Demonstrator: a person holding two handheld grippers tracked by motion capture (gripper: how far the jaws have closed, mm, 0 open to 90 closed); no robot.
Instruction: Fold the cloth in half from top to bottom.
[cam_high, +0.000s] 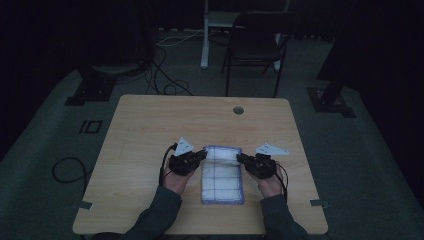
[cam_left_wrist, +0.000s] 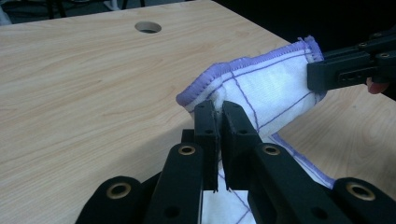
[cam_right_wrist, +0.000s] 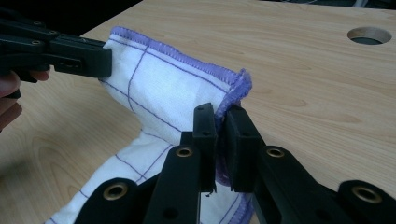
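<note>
A white cloth (cam_high: 222, 175) with purple grid lines and a purple hem lies on the wooden table (cam_high: 150, 120), long side running away from me. My left gripper (cam_high: 202, 154) is shut on its far left corner. My right gripper (cam_high: 241, 158) is shut on its far right corner. The far end of the cloth (cam_left_wrist: 261, 88) is lifted off the table and hangs between the two grippers. In the left gripper view the jaws pinch the hem and the right gripper (cam_left_wrist: 327, 72) shows at the far corner. The right gripper view has the cloth (cam_right_wrist: 163, 88) nipped between its jaws, with the left gripper (cam_right_wrist: 100, 63) beyond.
A round cable hole (cam_high: 238, 110) sits near the table's far edge. Behind the table stand a dark chair (cam_high: 255, 45) and a white desk leg (cam_high: 204, 35). Cables (cam_high: 165, 80) lie on the floor, and black stand bases (cam_high: 92, 90) flank the table.
</note>
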